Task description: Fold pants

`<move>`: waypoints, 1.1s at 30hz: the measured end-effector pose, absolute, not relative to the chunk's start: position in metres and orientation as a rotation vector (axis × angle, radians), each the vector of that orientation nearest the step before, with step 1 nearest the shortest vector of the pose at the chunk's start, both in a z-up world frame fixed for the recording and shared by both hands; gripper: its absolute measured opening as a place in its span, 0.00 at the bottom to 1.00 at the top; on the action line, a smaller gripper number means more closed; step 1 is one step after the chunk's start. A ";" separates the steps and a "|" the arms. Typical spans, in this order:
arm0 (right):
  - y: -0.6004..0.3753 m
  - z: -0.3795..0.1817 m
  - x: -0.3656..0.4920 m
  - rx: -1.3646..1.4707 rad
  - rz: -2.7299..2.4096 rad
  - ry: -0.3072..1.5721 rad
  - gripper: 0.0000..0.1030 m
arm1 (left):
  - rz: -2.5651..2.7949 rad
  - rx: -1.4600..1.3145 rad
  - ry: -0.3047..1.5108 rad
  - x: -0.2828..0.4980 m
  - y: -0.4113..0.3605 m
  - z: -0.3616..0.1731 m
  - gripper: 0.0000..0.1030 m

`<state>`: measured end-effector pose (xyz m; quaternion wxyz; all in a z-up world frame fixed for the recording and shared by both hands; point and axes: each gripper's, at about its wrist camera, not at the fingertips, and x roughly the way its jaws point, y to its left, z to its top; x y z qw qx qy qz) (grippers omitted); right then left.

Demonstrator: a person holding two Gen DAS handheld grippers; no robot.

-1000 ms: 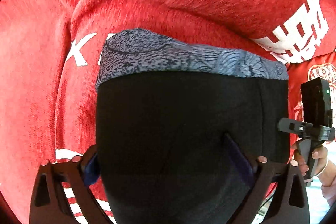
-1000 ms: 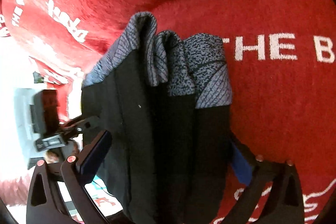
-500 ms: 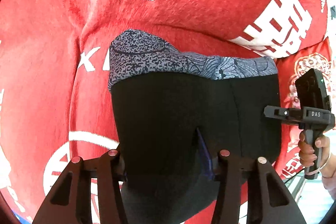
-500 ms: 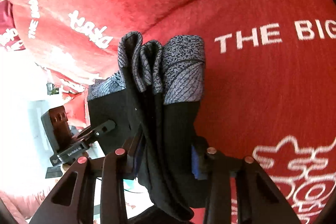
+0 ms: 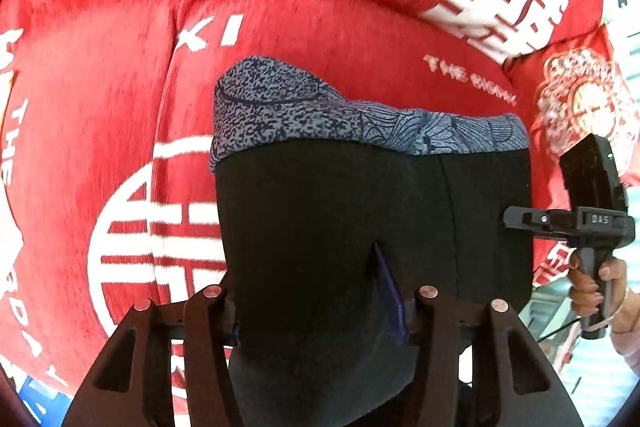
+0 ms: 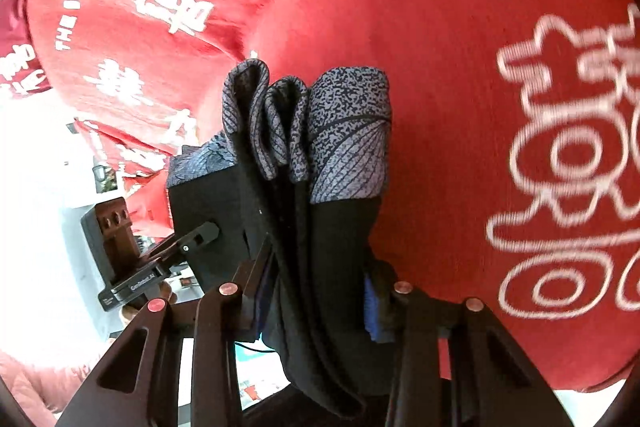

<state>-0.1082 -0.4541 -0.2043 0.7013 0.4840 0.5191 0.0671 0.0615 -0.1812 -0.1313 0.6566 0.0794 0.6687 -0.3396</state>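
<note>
Red blanket (image 5: 360,39) with white lettering fills the background in both wrist views; it looks draped over something soft, can't tell what.

Pants (image 5: 372,227) are black with a grey-blue patterned waistband (image 5: 360,119), held up off the blanket between my two grippers, waistband on the far edge.

Left gripper (image 5: 316,303): clenched on the pants, black fabric bunched between the fingers and hanging down past them at the near edge. From this view the pants spread flat and wide, waistband running left to right across the far side.

Right gripper (image 6: 316,291): also clenched on the pants, gripping them edge-on. I see several stacked layers here, waistband folds (image 6: 304,123) standing upright beyond the fingers.

Each gripper shows in the other's view: right gripper body at the right edge of the left view (image 5: 588,219), touching the pants' right side; left gripper at the left of the right view (image 6: 132,259), against the pants' left side.
</note>
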 end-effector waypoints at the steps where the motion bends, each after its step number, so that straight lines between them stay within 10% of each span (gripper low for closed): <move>1: -0.450 -0.208 -0.107 1.048 0.136 1.163 0.41 | -0.755 0.189 1.513 0.060 -0.179 -0.138 0.56; 8: -0.445 -0.224 -0.101 0.952 0.049 1.155 0.64 | -0.670 0.171 1.453 0.065 -0.166 -0.153 0.89; 33: -0.361 -0.126 -0.168 0.582 -0.453 1.200 1.00 | -0.497 0.434 1.360 -0.007 -0.155 -0.059 1.00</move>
